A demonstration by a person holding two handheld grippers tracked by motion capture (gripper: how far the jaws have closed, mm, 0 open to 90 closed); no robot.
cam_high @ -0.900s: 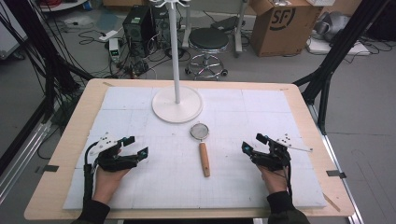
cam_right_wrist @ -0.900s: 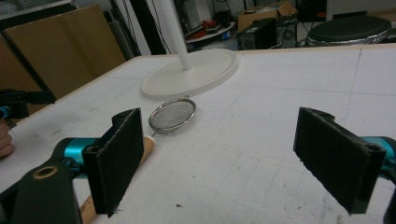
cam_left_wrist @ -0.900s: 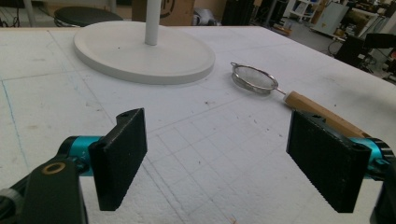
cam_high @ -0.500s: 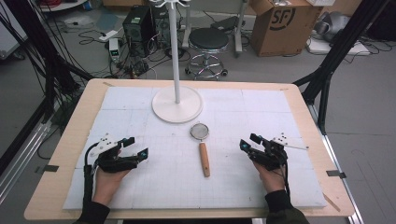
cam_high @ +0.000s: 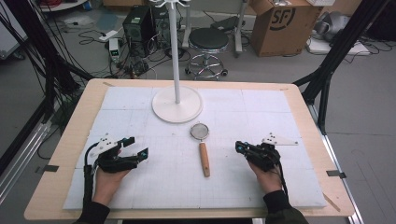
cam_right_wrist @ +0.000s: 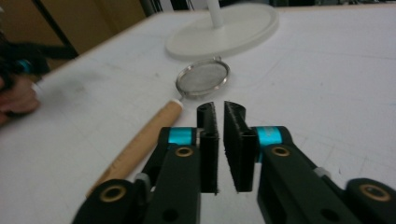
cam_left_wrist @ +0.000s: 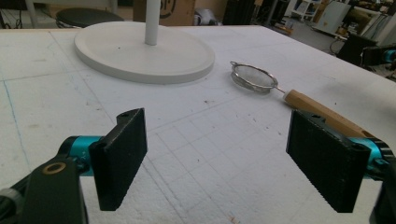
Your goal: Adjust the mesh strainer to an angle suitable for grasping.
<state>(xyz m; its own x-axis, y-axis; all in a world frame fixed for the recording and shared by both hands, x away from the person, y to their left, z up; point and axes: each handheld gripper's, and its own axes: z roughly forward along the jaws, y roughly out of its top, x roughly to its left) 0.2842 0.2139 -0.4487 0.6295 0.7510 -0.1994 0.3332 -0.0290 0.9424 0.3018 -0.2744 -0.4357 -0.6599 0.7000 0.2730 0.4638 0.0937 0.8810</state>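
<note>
High view: the strainer [cam_high: 201,144] is lying between both grippers, handle pointing toward the person, nearer the nearly closed right gripper [cam_high: 239,147]; the left gripper [cam_high: 136,145] is gaping wide.

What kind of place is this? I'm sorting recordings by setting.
Probably a lab or workshop: a wooden table ringed by black frame legs, floor cables, a computer tower and a cardboard box.
</note>
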